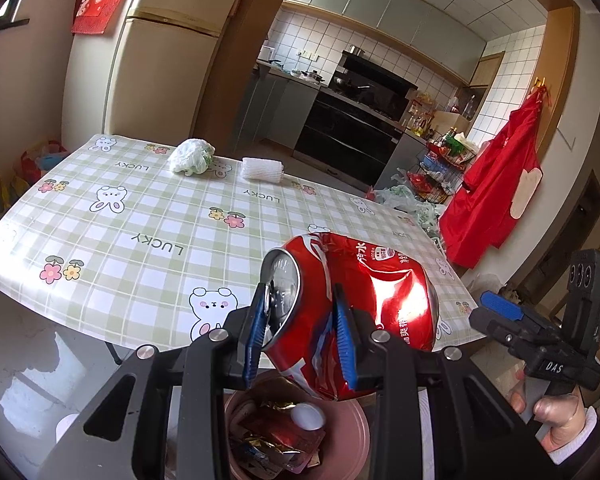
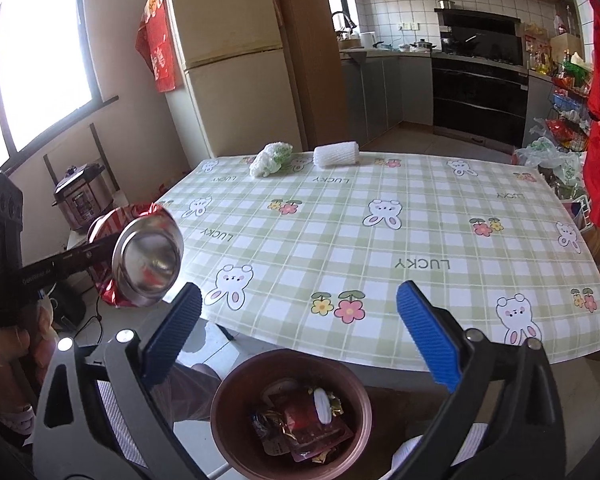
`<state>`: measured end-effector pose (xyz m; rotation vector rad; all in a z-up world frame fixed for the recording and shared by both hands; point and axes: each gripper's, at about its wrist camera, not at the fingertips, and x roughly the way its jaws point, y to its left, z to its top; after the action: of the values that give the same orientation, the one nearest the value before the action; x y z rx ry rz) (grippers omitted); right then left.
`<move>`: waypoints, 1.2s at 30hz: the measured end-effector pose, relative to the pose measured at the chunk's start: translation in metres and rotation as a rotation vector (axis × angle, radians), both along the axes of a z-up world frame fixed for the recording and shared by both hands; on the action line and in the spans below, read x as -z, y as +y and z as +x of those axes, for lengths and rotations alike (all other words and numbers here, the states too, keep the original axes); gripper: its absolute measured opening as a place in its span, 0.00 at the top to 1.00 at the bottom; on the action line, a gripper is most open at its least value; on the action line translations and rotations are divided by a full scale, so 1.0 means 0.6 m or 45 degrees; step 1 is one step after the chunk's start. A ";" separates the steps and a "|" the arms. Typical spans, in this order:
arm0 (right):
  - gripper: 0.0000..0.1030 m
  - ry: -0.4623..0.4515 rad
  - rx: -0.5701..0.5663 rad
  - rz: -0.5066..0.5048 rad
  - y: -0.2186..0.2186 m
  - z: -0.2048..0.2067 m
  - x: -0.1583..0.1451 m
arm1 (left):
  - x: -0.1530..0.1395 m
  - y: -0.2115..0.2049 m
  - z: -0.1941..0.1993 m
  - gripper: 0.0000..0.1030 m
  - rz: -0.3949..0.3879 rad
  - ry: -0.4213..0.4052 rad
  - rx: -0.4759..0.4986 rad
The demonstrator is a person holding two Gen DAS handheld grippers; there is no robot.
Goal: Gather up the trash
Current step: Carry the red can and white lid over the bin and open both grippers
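Observation:
A crushed red soda can [image 1: 352, 312] is clamped between the blue pads of my left gripper [image 1: 302, 332], held above a pinkish-brown trash bin [image 1: 360, 436] that holds wrappers. The right wrist view shows the same can [image 2: 144, 256] at the left, bottom end toward the camera. My right gripper [image 2: 300, 320] stands wide open with nothing between its fingers, over the bin [image 2: 224, 404]. Two pieces of trash lie at the table's far edge: a crumpled white-green plastic bag [image 1: 192, 156] [image 2: 270, 158] and a white foam net sleeve [image 1: 262, 169] [image 2: 336, 154].
The table [image 2: 380, 248] wears a green checked cloth with bears and flowers. Behind it are a fridge [image 2: 228, 60], kitchen counters and a black stove. A red apron [image 1: 496, 184] hangs at the right beside a rack with bags. A pressure cooker [image 2: 82, 196] stands at the left.

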<state>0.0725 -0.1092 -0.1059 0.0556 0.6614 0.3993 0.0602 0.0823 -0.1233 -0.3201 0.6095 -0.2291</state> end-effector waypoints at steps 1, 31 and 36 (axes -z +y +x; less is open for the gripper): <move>0.06 -0.006 0.023 0.003 -0.006 0.002 -0.005 | -0.001 -0.002 0.000 0.70 0.007 -0.003 0.005; 0.05 -0.020 0.228 0.063 -0.080 0.008 -0.005 | 0.016 -0.127 0.001 0.34 0.053 0.002 0.333; 0.05 -0.012 0.225 0.066 -0.080 0.009 -0.002 | 0.013 -0.118 0.002 0.12 0.044 -0.019 0.264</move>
<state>0.0777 -0.1573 -0.1046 0.1599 0.6311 0.2461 0.0612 0.0114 -0.1313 -0.2217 0.6313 -0.4193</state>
